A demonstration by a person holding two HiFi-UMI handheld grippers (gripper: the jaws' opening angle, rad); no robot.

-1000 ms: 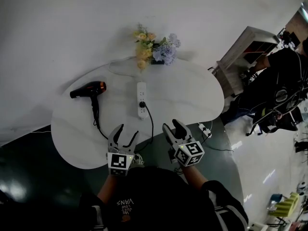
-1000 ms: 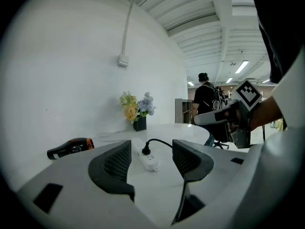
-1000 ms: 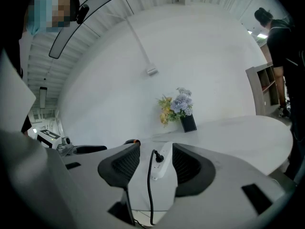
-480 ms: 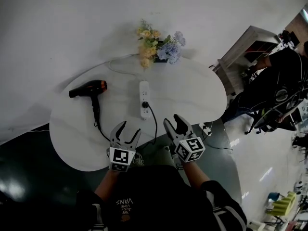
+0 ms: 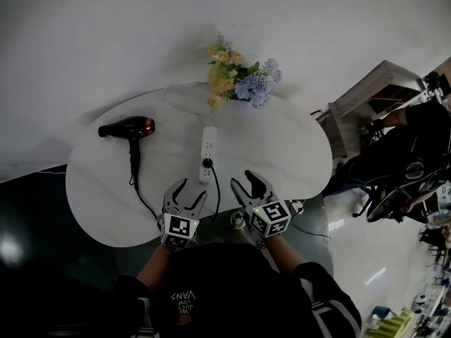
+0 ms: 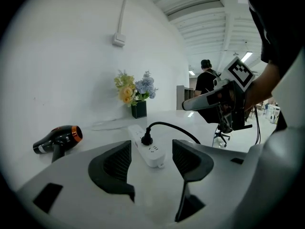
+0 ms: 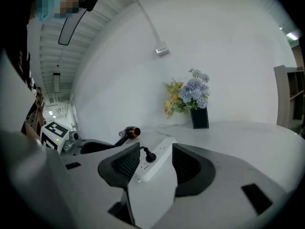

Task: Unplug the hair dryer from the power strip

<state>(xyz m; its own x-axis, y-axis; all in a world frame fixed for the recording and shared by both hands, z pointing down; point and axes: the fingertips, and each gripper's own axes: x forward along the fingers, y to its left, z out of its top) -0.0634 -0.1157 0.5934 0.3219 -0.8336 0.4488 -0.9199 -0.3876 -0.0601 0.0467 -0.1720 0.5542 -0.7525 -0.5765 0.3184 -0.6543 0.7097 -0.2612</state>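
A black hair dryer [image 5: 128,127] with an orange band lies at the left of the round white table [image 5: 282,146]; it also shows as the hair dryer [image 6: 57,137] and hair dryer [image 7: 127,133]. Its black cord [image 5: 144,203] loops along the near edge to a black plug [image 5: 207,163] seated in the white power strip [image 5: 207,145]. The plug [image 6: 146,138] sits in the strip [image 6: 148,150]; plug [image 7: 148,155], strip [image 7: 155,162]. My left gripper [image 5: 184,194] and right gripper [image 5: 244,186] hover open at the near edge, short of the strip, holding nothing.
A black vase of yellow and blue flowers [image 5: 241,82] stands at the table's far edge by the white wall. A second small power strip [image 5: 297,205] lies on the dark floor to the right. Shelving and a seated person [image 5: 402,146] are at far right.
Both grippers have edged forward toward the power strip's near end, and the head view has shifted slightly. Both stay open; the plug stays in the strip.
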